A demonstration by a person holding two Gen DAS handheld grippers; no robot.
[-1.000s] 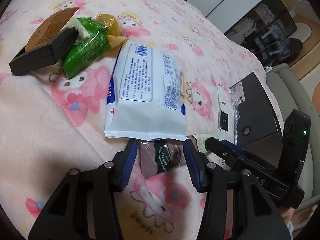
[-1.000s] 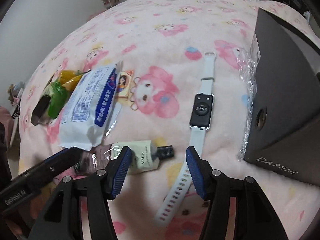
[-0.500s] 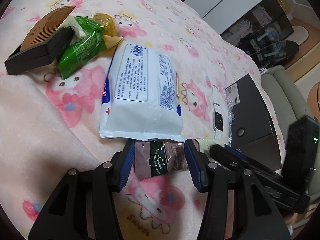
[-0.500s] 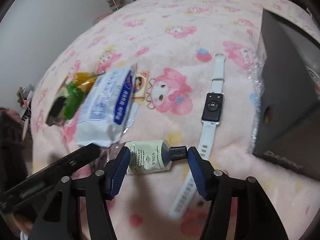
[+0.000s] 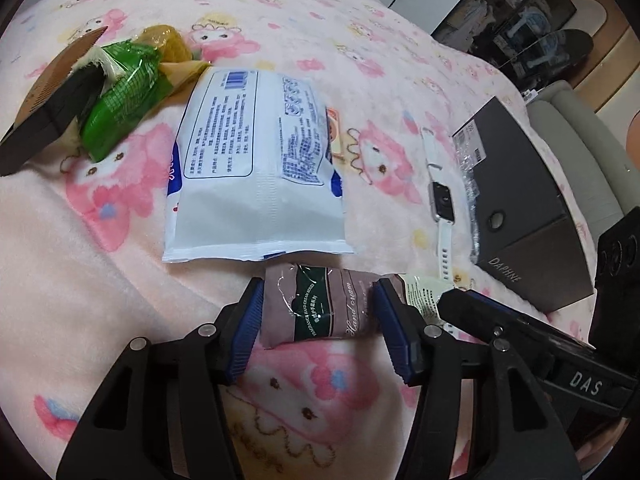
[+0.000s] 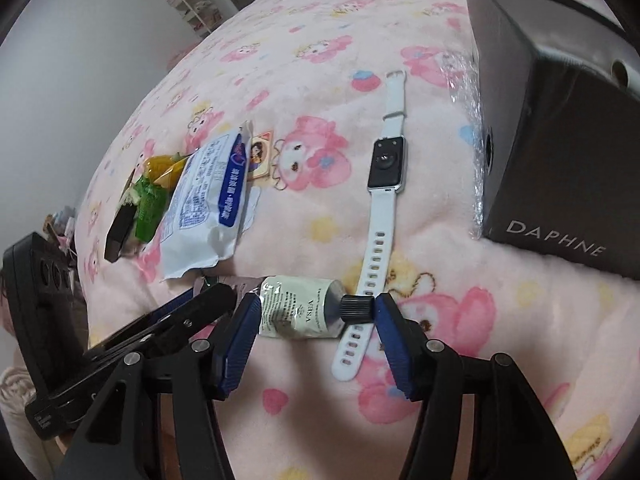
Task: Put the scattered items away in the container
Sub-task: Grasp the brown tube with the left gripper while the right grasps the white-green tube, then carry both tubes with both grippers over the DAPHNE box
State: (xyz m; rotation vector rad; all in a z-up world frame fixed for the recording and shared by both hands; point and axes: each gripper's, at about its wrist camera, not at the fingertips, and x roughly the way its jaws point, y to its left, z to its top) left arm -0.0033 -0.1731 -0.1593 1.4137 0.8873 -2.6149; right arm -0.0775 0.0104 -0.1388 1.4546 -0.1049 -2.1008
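Now both claws have closed in on their targets compared with a second ago. My left gripper [image 5: 318, 306] has slid forward so its blue pads bracket the mauve hand-cream sachet [image 5: 320, 304]; the jaws are spread and seem to touch its two ends, not yet squeezing. My right gripper [image 6: 312, 312] has likewise advanced around the cream tube [image 6: 300, 312], jaws wide, one pad at the crimped end, the other at the black cap, which lies on the white watch [image 6: 382, 196] strap. Both items lie flat on the pink blanket [image 6: 440, 360]. The dark DAPHNE box [image 6: 560, 128] sits at about two o'clock from the right claw, well apart. I judge both grasps are next; the strap may snag.
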